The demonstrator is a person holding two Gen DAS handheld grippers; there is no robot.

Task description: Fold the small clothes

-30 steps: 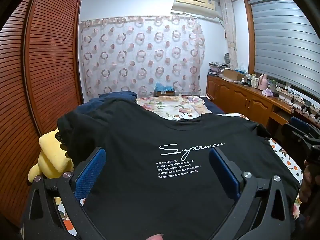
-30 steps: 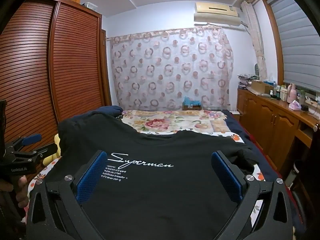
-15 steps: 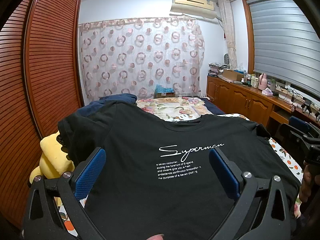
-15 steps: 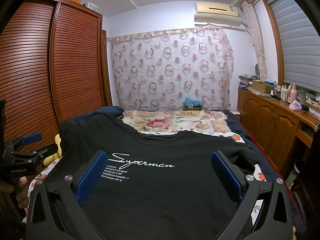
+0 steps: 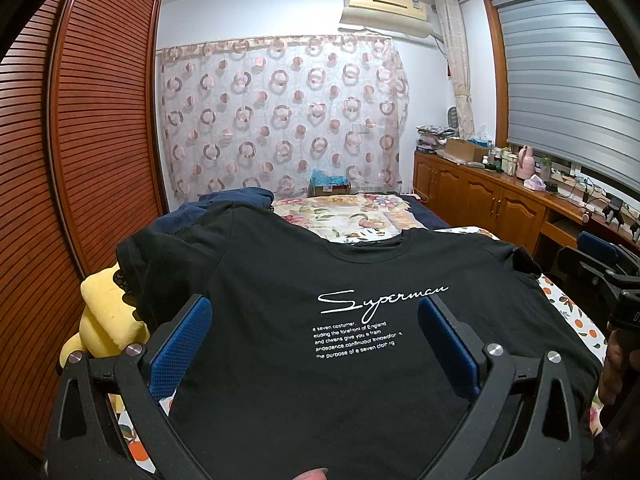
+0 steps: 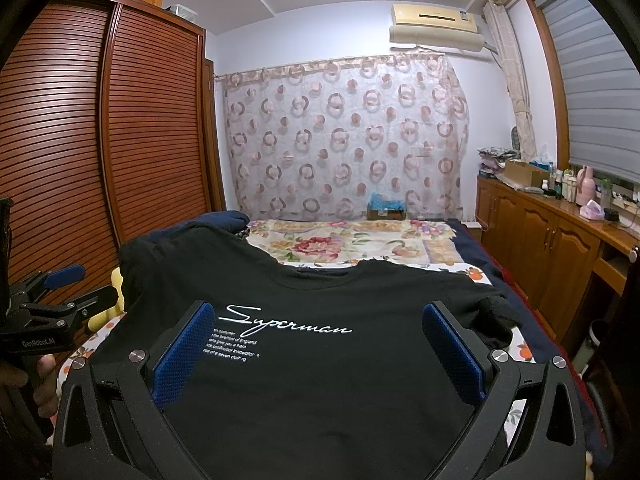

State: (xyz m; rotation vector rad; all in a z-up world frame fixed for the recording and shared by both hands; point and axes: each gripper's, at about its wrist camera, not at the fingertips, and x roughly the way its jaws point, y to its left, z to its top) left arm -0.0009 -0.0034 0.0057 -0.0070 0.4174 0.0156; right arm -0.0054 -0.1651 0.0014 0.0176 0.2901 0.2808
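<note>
Black cotton T-shirt with white "Superman" script print (image 5: pixel 320 312) lies spread front-up on the bed with the floral patterned sheet (image 5: pixel 352 216), collar toward the far curtain, hem toward the cameras. Body panel looks mostly flat; spread this way, presumably, so sleeves and sides can be folded inward over a smooth base.

Left claw (image 5: pixel 314 344): blue-padded fingers set wide apart, nothing between them, poised above the shirt's lower chest. In the right wrist view it shows at the left frame edge (image 6: pixel 76 284), off the shirt's left side, also apart and empty. Right claw (image 6: pixel 318 350): wide, empty, above the lower half of the shirt. Whether either touches fabric cannot be told; both appear clear of it.

Left sleeve (image 5: pixel 160 260) drapes over a raised lump at the bed's edge, beside a yellow plush toy (image 5: pixel 108 312); not lying flat. Right sleeve (image 6: pixel 488 312) is bunched near the dark blue bedding edge (image 6: pixel 472 244).

Judgement: fold not yet begun. Both claws held open and symmetric suggests a pre-grasp stance. Likely next need: pinch a sleeve or shoulder edge, single layer risk if the grip catches only the top ply. The draped left sleeve may drag or slide off the bed when pulled.
</note>
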